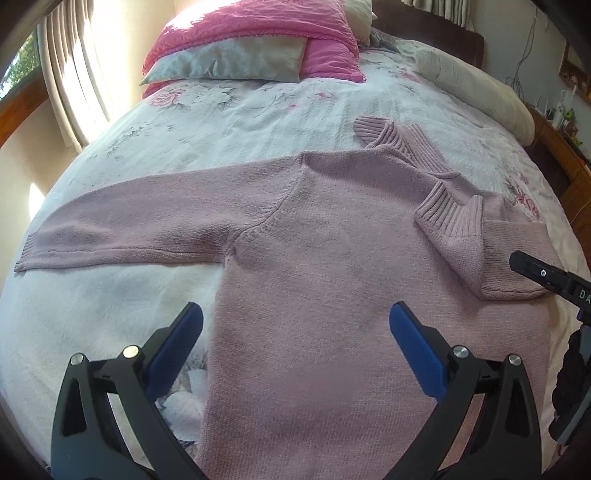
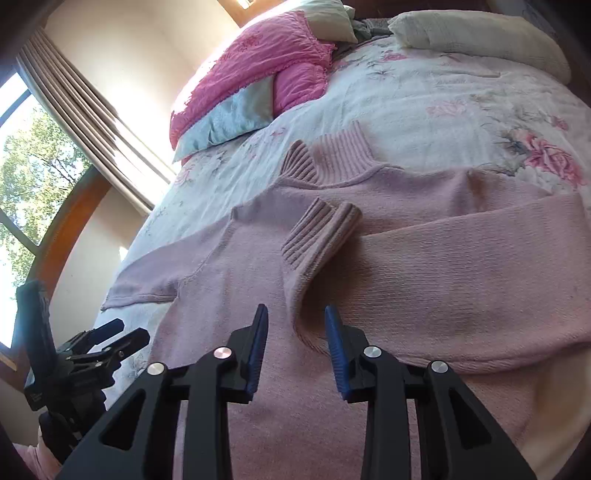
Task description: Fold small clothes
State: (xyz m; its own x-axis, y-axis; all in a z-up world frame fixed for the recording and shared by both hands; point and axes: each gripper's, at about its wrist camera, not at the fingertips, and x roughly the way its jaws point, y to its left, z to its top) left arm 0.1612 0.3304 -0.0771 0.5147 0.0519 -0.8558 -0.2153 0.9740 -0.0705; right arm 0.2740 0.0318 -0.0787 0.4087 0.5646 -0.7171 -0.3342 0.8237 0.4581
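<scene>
A pale pink knit sweater (image 1: 332, 258) lies flat on the floral bedspread (image 1: 229, 114), turtleneck collar (image 1: 391, 138) toward the pillows. One sleeve (image 1: 122, 225) stretches straight out to the left. The other sleeve (image 2: 461, 266) is folded across the body, and its ribbed cuff (image 2: 317, 232) rests on the chest. My left gripper (image 1: 293, 326) hovers open above the sweater's lower left side, holding nothing. My right gripper (image 2: 297, 328) is open, with the bend of the folded sleeve lying just ahead of its blue fingertips (image 2: 258, 332). Each gripper also shows in the other's view: right gripper (image 1: 546, 277), left gripper (image 2: 122, 334).
Pink pillows (image 1: 258, 33) and a grey-blue pillow (image 1: 229, 62) are stacked at the head of the bed. A rolled cream blanket (image 1: 476, 88) lies at the far right. A curtained window (image 2: 33, 177) is on the left, and a cluttered wooden shelf (image 1: 565, 125) on the right.
</scene>
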